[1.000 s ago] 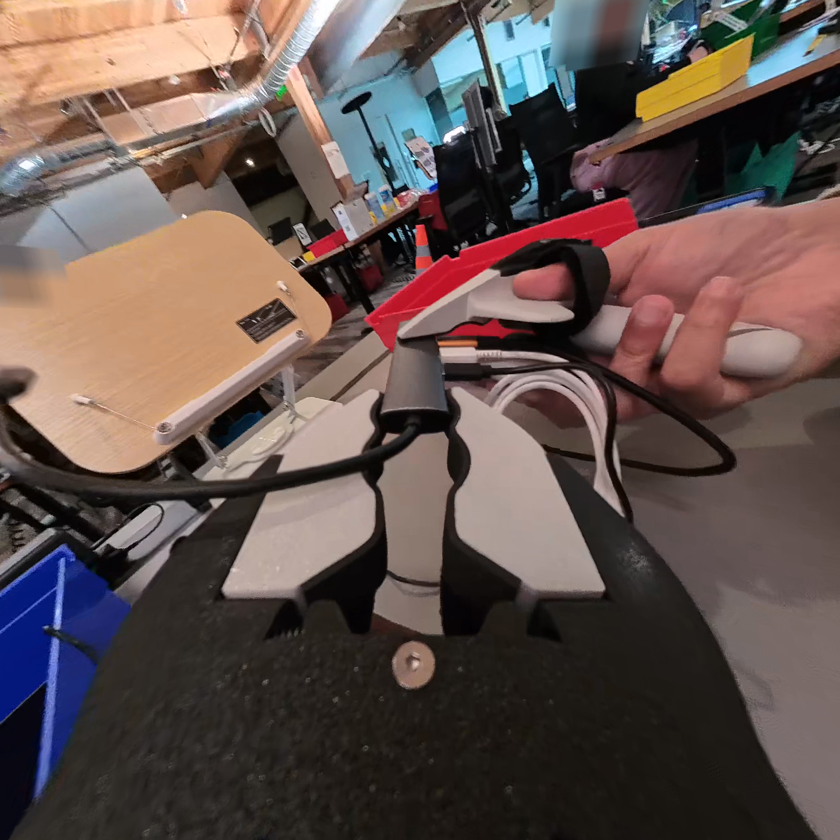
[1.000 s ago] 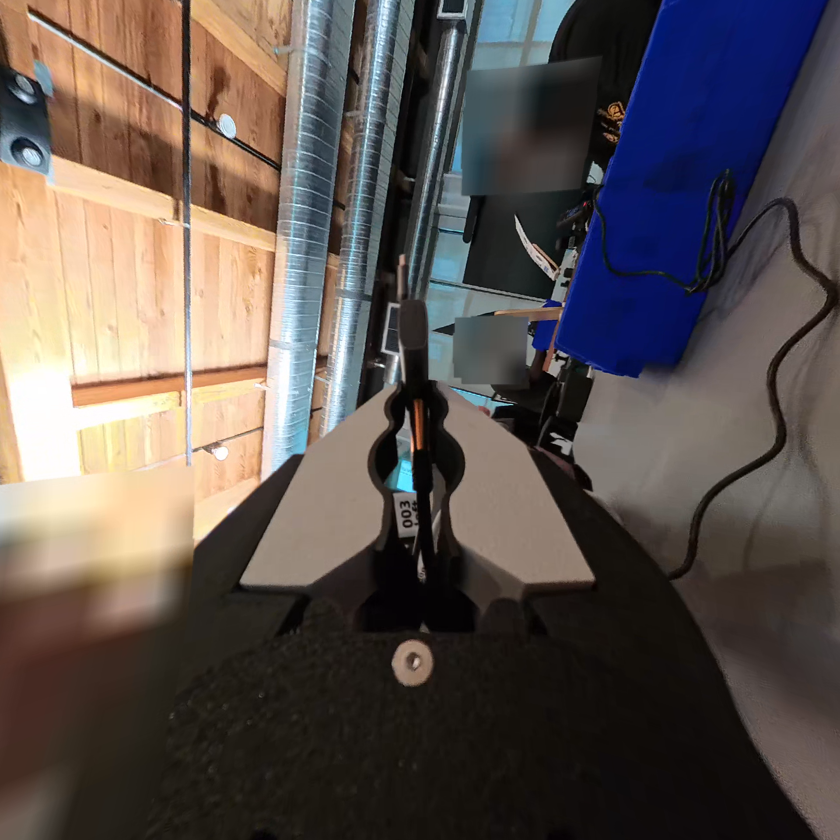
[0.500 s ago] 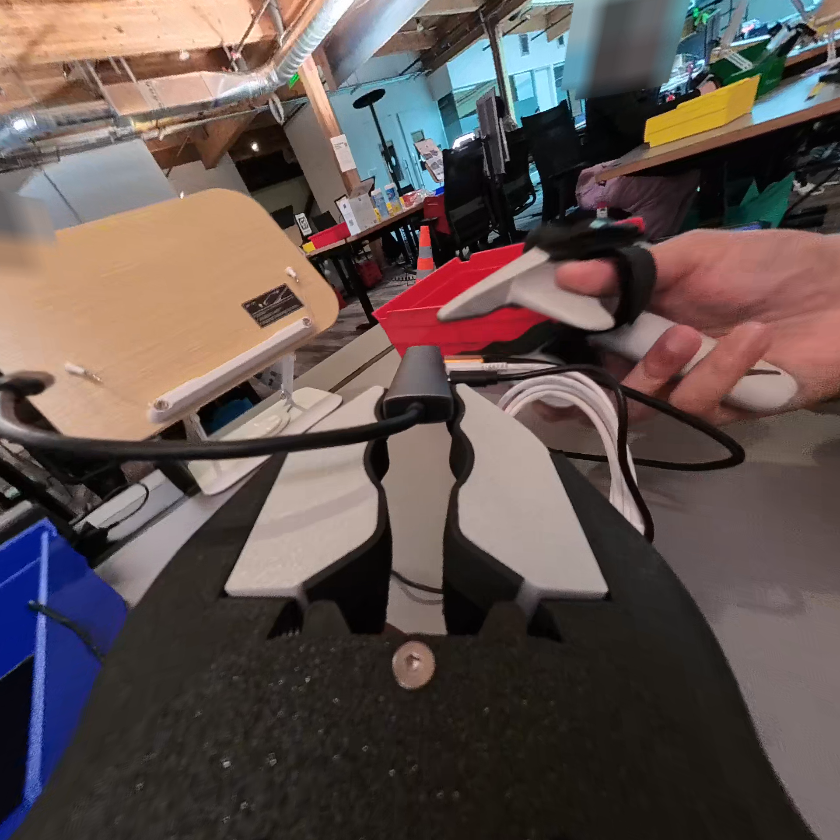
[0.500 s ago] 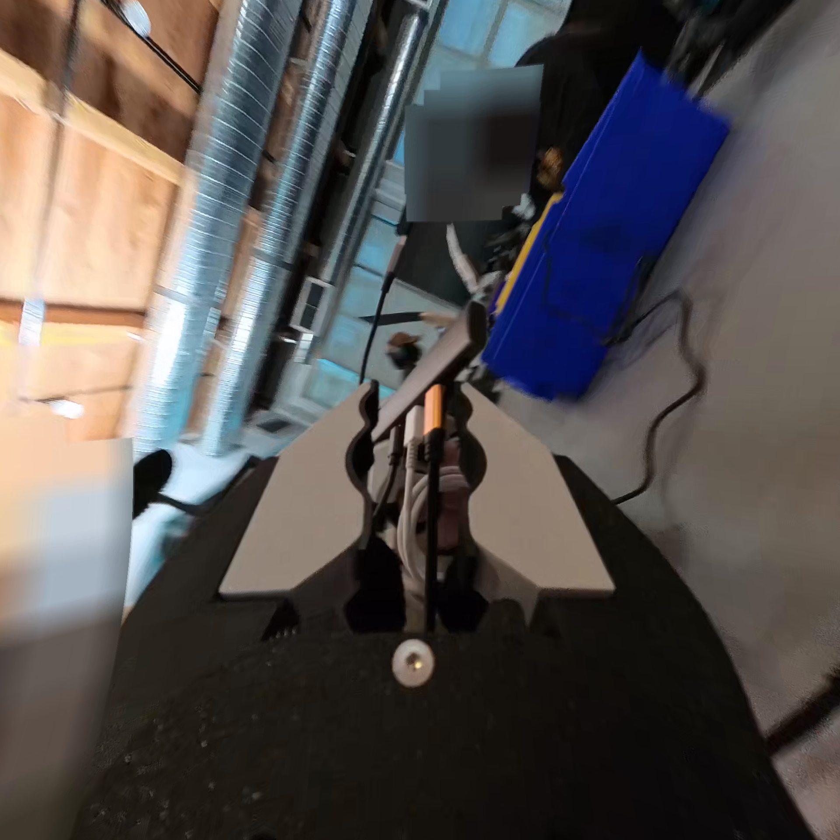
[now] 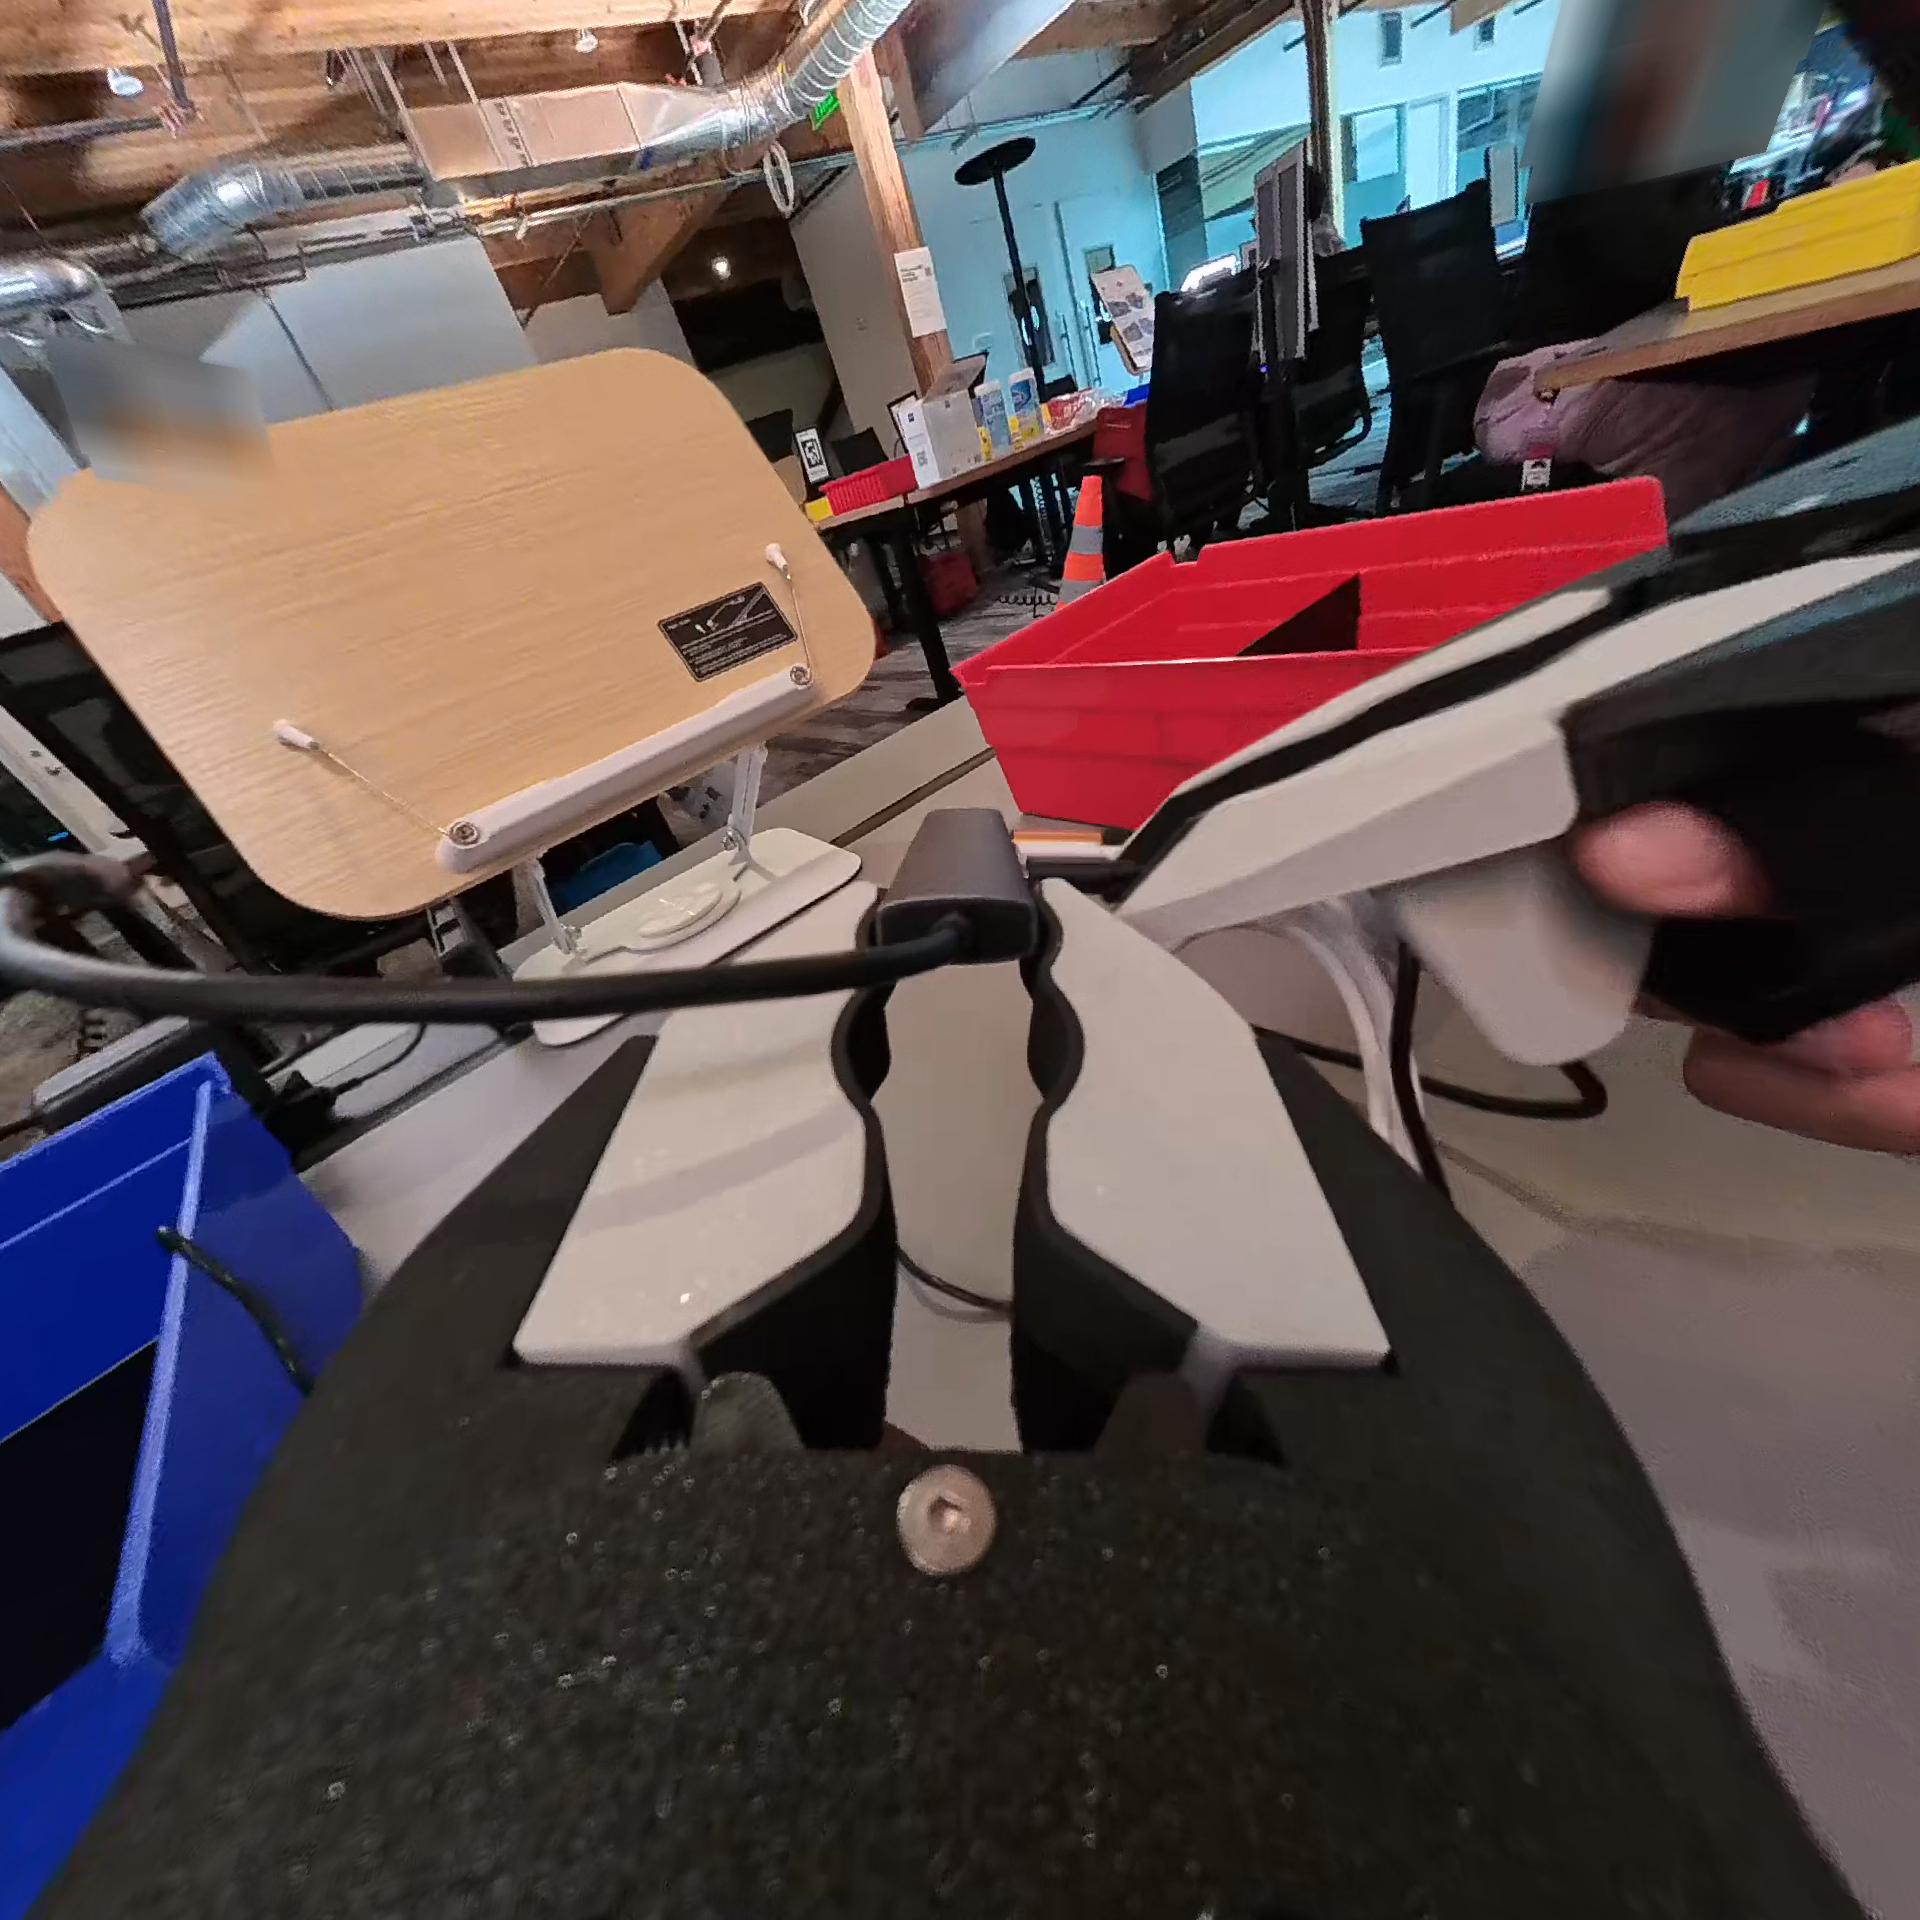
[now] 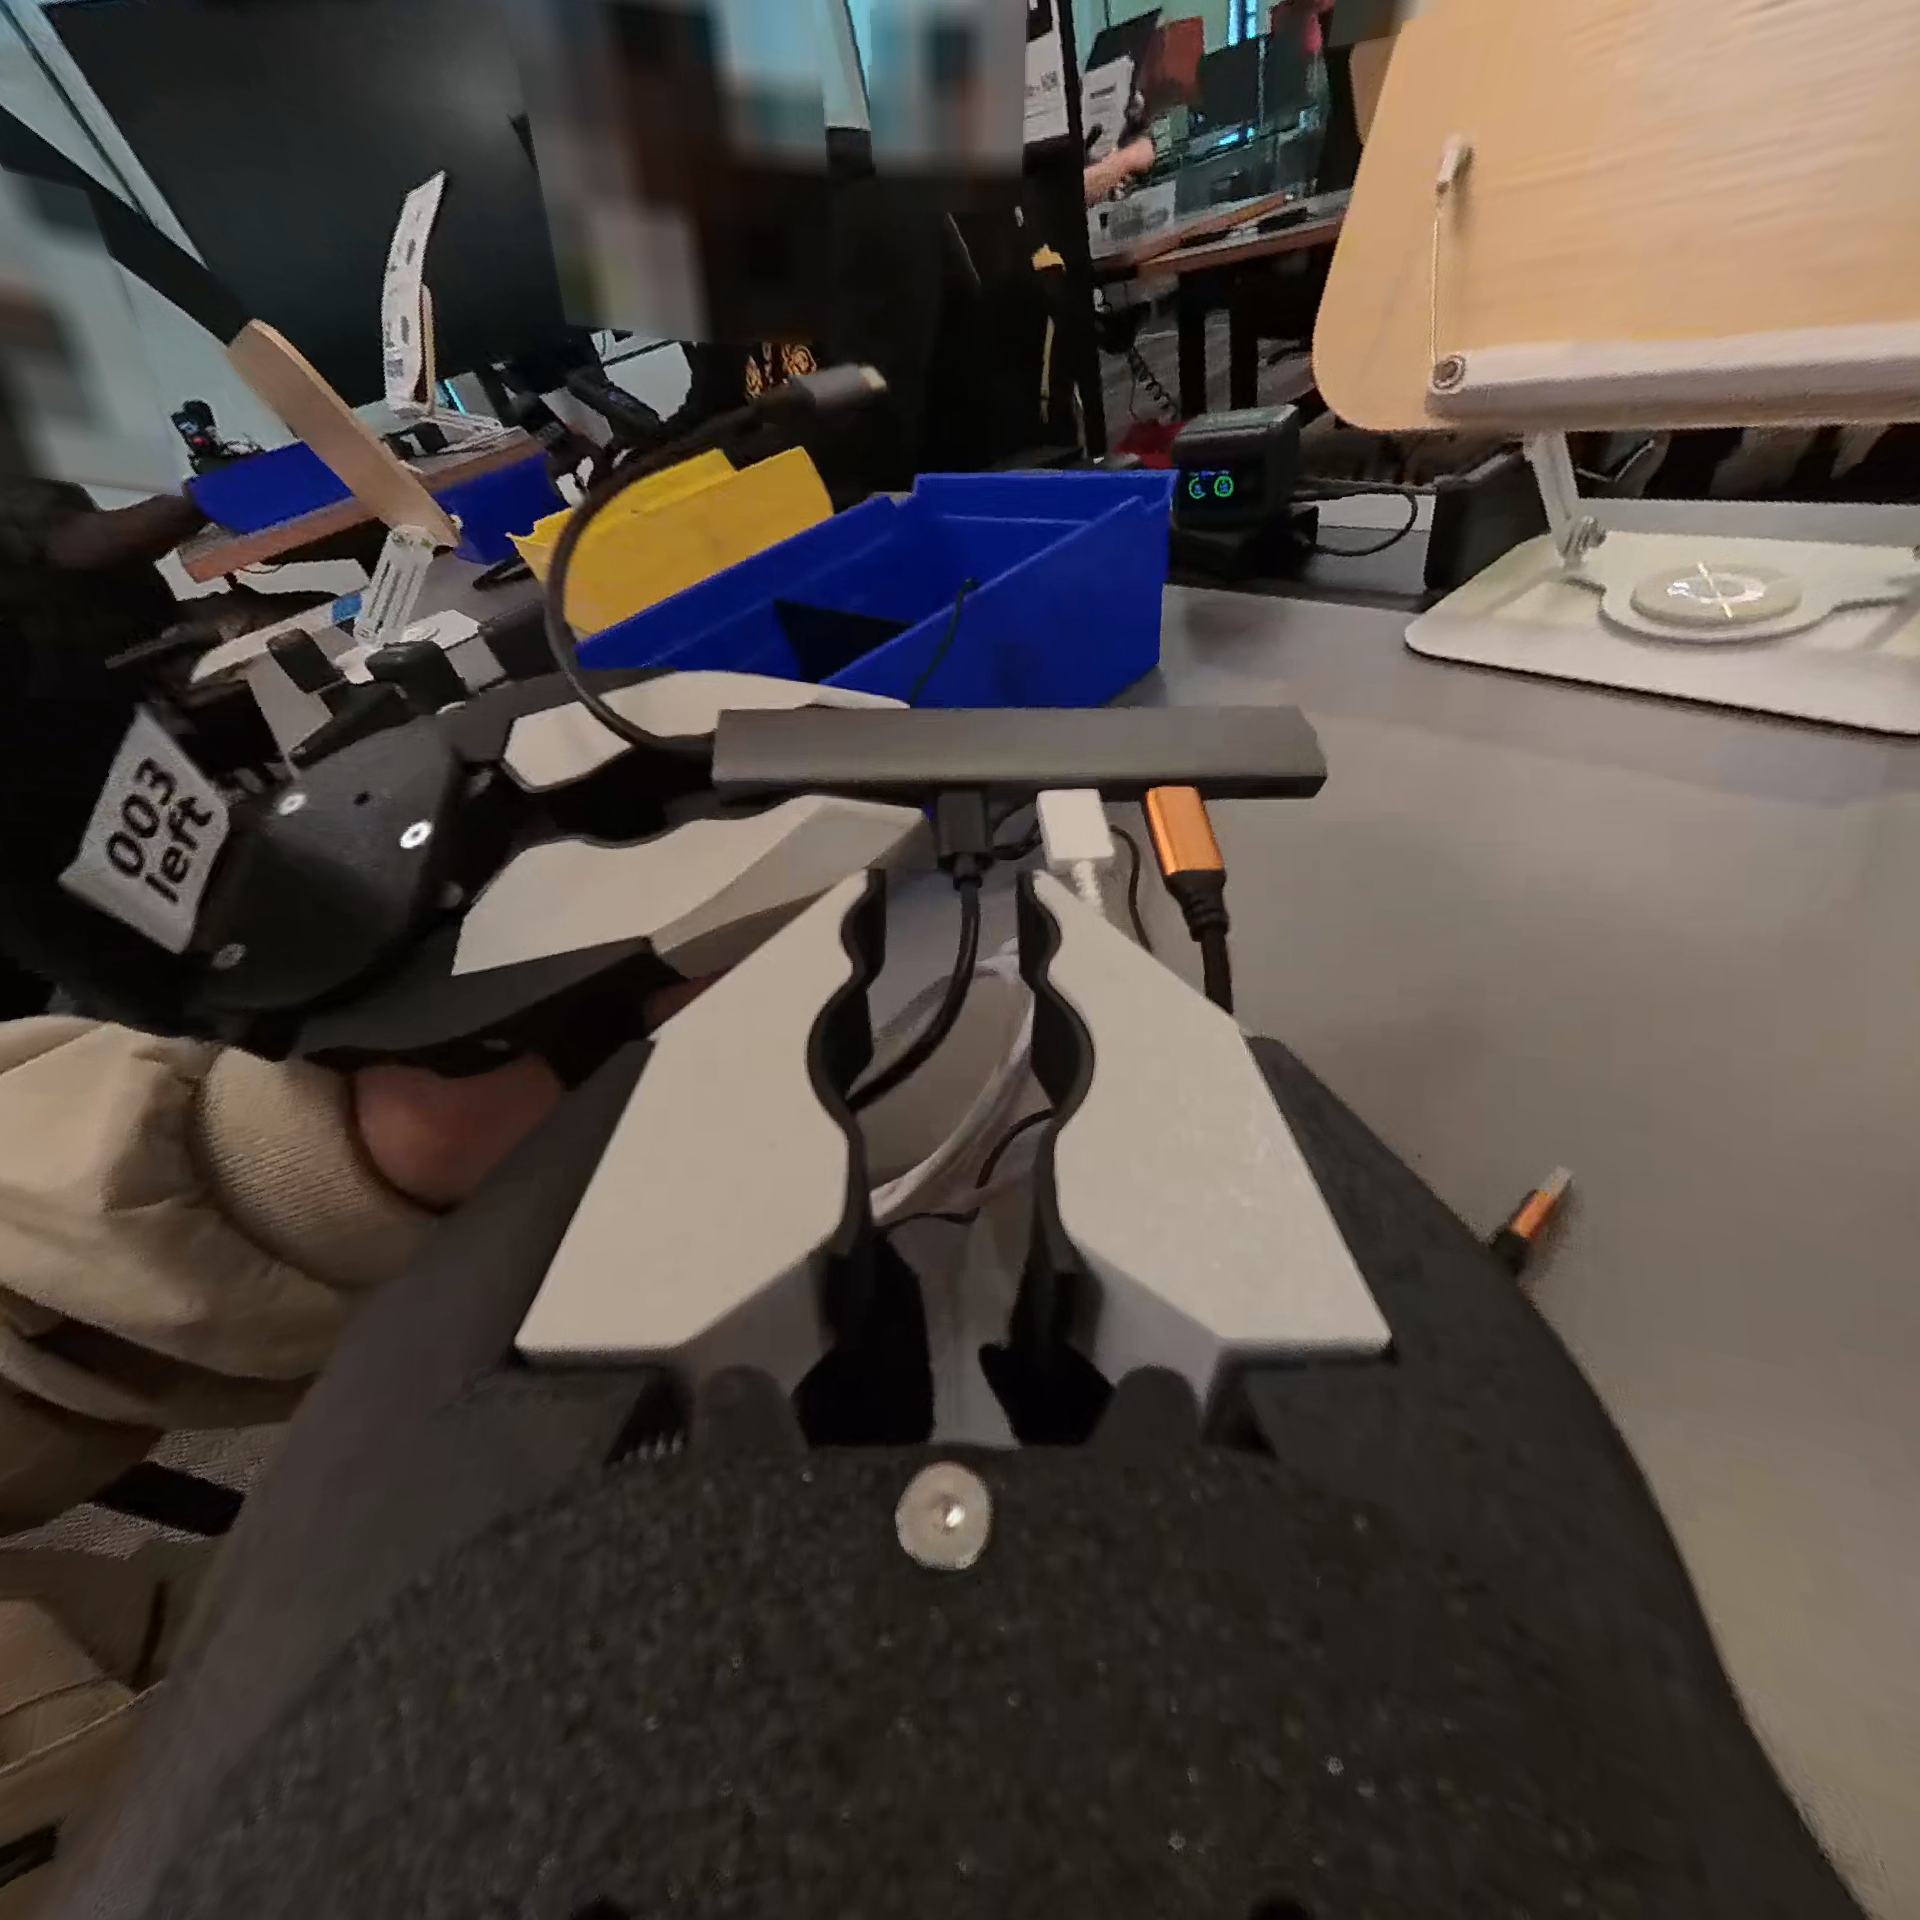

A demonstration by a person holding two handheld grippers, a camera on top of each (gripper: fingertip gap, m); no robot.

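Observation:
My left gripper is shut on one end of a dark grey USB hub, whose own black cable runs off to the left. In the right wrist view the hub lies crosswise, held from the left by the left gripper. A black plug, a white plug and an orange plug sit in its near side. My right gripper is slightly open just below the black plug, with that plug's cable running between the jaws. It also shows from the right in the left wrist view.
A wooden book stand on a white base stands on the grey table. There is a red bin behind the hub, a blue bin, and a yellow bin beyond it. A loose orange plug lies at the right. Less than 4 cm separates the two grippers' tips.
The right gripper has swung down from facing the ceiling to facing the hub's plugs, and its jaws have spread a little. The left gripper still holds the hub.

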